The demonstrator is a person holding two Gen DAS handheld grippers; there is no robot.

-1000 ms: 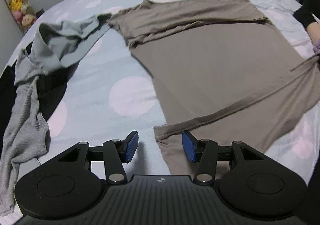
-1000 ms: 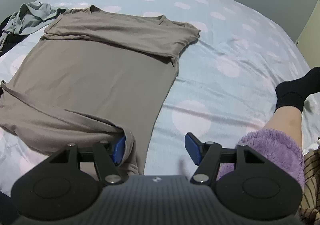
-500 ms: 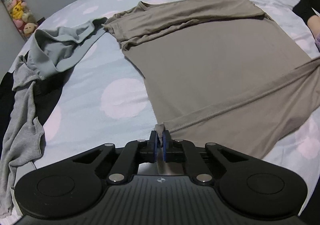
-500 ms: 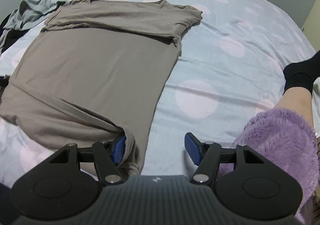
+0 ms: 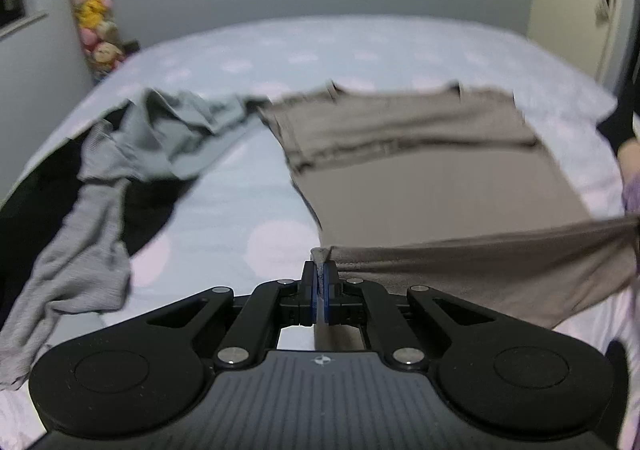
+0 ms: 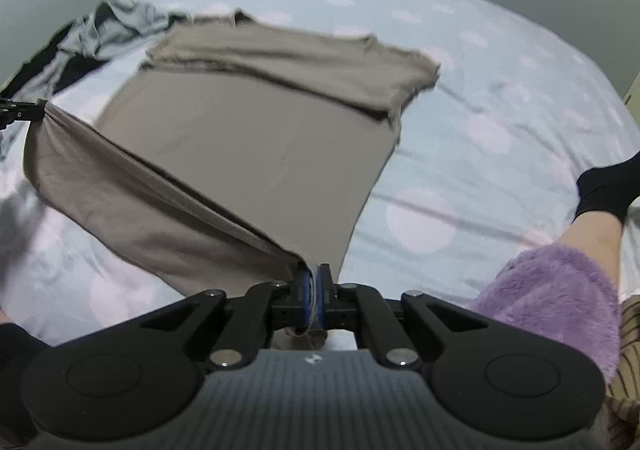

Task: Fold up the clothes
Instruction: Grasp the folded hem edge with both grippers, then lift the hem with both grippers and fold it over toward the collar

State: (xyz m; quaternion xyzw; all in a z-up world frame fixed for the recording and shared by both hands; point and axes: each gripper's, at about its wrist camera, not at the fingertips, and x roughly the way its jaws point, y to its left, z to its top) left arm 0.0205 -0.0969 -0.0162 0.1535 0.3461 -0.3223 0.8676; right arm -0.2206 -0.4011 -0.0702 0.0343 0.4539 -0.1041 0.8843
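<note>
Pale blue dotted bedsheet (image 6: 500, 62); both the left gripper (image 5: 320, 282) and the right gripper (image 6: 314, 290) are clamped on the taupe jersey t-shirt (image 6: 248, 138) hem. Thin pinches, so uneven pulling could slip a corner.

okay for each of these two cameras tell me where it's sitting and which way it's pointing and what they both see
Left wrist: on the left gripper, low over the bed, looking along its shut fingers across the shirt toward the grey clothes, toys and wall; a socked foot shows at right.
Right wrist: on the right gripper, looking the same way from the shirt's other bottom corner; a leg, black sock and purple fleece show at right.
Shared: shirt, bed, grey clothes; the left gripper's tip also appears at the right view's left edge.
</note>
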